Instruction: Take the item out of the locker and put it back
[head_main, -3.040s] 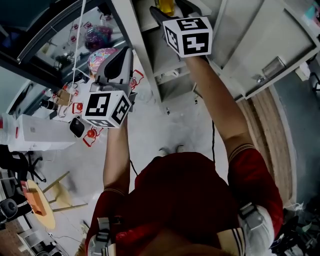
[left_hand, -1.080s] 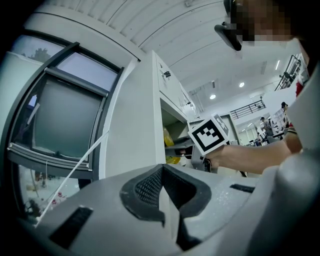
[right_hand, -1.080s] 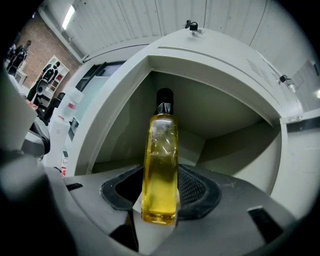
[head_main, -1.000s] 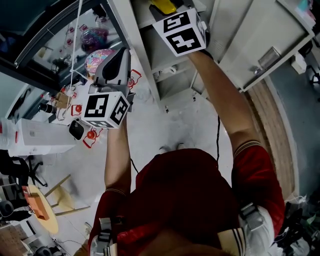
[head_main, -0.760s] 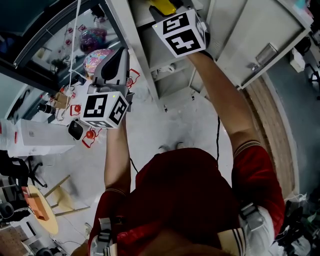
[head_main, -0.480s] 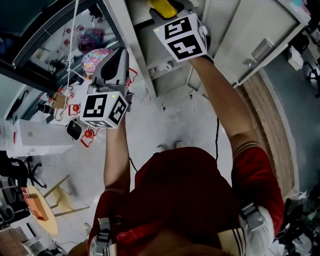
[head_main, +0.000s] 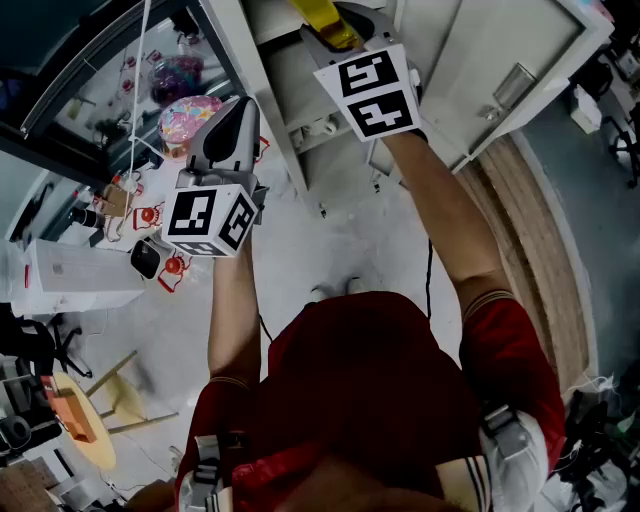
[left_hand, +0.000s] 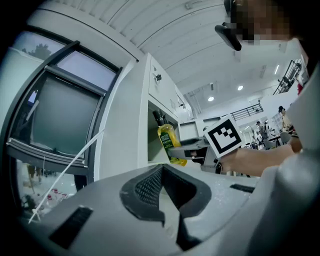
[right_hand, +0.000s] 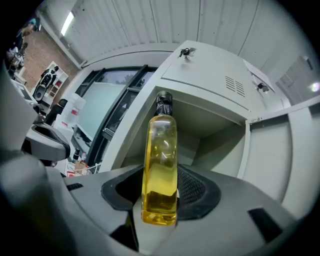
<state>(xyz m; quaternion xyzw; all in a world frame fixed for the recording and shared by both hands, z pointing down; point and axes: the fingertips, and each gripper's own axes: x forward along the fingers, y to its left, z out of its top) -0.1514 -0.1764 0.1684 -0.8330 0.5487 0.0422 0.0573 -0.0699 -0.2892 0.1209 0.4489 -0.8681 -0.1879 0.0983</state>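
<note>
Grey left gripper (left_hand: 167, 192): jaws together, empty, parked left of locker (right_hand: 210, 75) side wall, likely to leave opening free. Yellow oil bottle (right_hand: 160, 165) upright in right gripper (right_hand: 160, 202), pads clamped on lower body, at compartment front edge. Ceiling near cap; door (right_hand: 272, 160) swung open at right.
</note>
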